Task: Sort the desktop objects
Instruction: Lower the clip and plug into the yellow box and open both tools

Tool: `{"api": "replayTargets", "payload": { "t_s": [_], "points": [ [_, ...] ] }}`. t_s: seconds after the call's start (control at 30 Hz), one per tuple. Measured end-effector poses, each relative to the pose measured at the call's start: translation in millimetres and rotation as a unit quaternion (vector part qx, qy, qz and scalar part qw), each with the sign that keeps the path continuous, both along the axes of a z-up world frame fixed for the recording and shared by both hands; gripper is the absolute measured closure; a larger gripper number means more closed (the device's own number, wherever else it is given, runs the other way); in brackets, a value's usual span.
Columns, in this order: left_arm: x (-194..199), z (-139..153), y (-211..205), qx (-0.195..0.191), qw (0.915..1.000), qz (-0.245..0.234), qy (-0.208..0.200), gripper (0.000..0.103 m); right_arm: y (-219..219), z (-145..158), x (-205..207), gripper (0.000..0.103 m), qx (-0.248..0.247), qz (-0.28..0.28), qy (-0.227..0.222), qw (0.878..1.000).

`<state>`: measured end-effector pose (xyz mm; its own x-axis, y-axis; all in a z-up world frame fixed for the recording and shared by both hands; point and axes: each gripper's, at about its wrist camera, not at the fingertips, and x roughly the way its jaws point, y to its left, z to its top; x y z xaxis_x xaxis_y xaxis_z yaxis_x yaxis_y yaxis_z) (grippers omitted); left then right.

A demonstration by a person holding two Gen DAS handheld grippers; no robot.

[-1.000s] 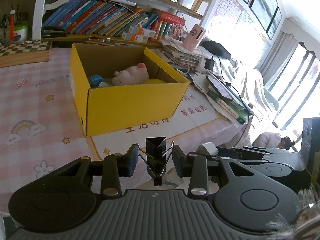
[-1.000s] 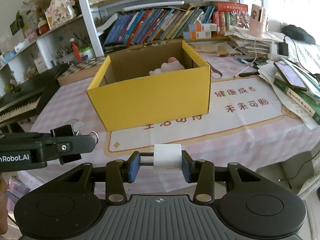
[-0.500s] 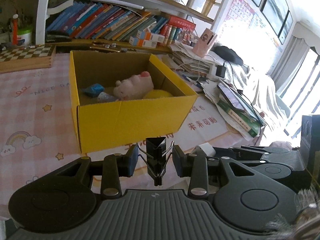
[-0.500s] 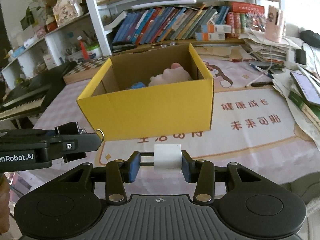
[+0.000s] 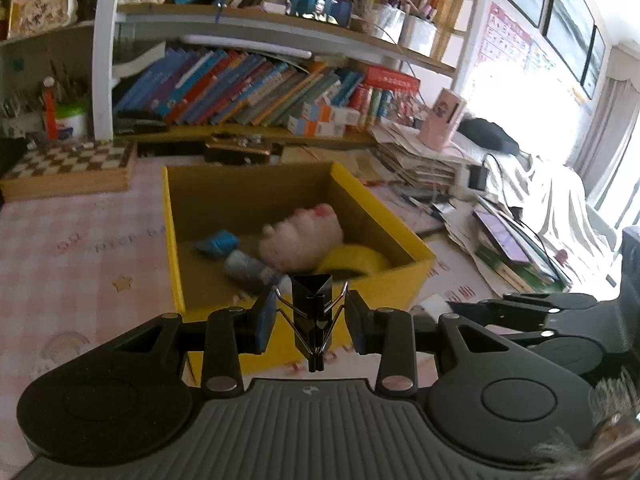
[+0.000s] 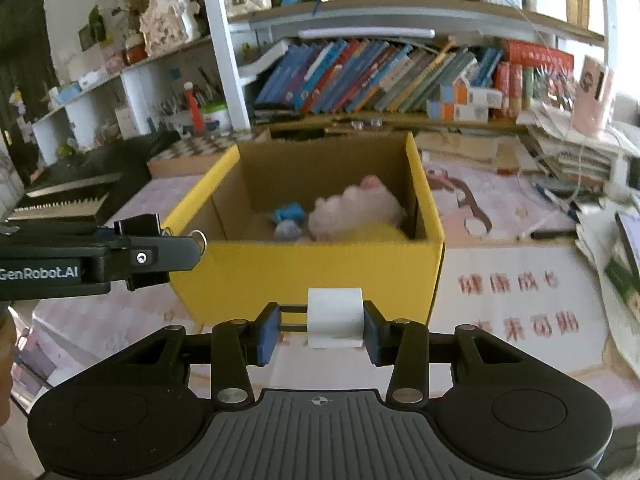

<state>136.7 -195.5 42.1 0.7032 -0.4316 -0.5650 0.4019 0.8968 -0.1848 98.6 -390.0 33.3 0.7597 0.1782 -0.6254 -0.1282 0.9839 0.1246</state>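
An open yellow cardboard box (image 5: 400, 236) (image 6: 304, 268) stands on the pink checked tablecloth. It holds a pink plush toy (image 5: 300, 240) (image 6: 356, 212), a blue item (image 5: 216, 242), a grey-blue item (image 5: 248, 268) and a yellow tape roll (image 5: 352, 262). My left gripper (image 5: 310, 320) is shut on a black binder clip (image 5: 312, 308) just in front of the box's near wall. My right gripper (image 6: 320, 326) is shut on a white block (image 6: 335, 316) with thin black bars on its left side, also before the near wall. Each gripper appears in the other view: left gripper (image 6: 176, 248), right gripper (image 5: 472, 308).
A bookshelf (image 6: 380, 76) full of books runs behind the box. A chessboard (image 5: 68, 160) lies at the back left. Stacked papers, books and a phone (image 5: 504, 236) crowd the table's right side. A keyboard instrument (image 6: 64, 200) sits off the left edge.
Both grippers have moved forward toward the yellow box and risen a little. The box looks nearer and more of its inside shows. Both grips are unchanged.
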Motion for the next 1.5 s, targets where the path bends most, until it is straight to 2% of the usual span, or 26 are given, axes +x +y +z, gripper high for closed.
{"api": "replayTargets", "payload": {
  "t_s": [0.33, 0.6, 0.7, 0.8, 0.93, 1.2, 1.3, 1.4, 1.5],
  "points": [
    [40.1, 4.1, -12.3, 0.025, 0.9992, 0.021, -0.024, 0.068, -12.1, 21.3, 38.0, 0.061, 0.003, 0.024, -0.044, 0.999],
    [70.5, -10.0, -39.8, 0.097, 0.9945, -0.001, -0.04, 0.068, -19.9, 18.4, 74.6, 0.061, -0.005, 0.037, -0.05, 0.998],
    [86.2, -22.9, -46.0, 0.117, 0.9927, 0.004, -0.027, 0.068, -23.4, 16.7, 89.3, 0.061, -0.006, 0.041, -0.049, 0.998],
    [103.6, -35.7, -48.0, 0.119, 0.9927, 0.015, 0.005, 0.068, -24.8, 14.4, 100.9, 0.061, -0.006, 0.045, -0.046, 0.998],
    [115.3, -52.9, -54.3, 0.138, 0.9896, 0.007, 0.038, 0.068, -21.9, 9.6, 113.8, 0.061, -0.003, 0.061, -0.034, 0.998],
    [121.3, -59.5, -52.7, 0.135, 0.9892, 0.012, 0.057, 0.065, -9.1, -2.8, 134.4, 0.061, 0.002, 0.091, -0.007, 0.996],
    [120.6, -59.7, -52.9, 0.135, 0.9894, 0.014, 0.053, 0.065, -5.8, -6.5, 141.6, 0.061, 0.002, 0.098, 0.005, 0.995],
    [115.9, -56.7, -54.8, 0.147, 0.9884, 0.017, 0.034, 0.061, -2.3, -9.1, 147.1, 0.061, 0.0, 0.109, 0.017, 0.994],
    [106.6, -48.4, -54.7, 0.153, 0.988, 0.018, 0.009, 0.043, 1.7, -10.8, 151.0, 0.061, -0.002, 0.12, 0.028, 0.992]
  ]
}}
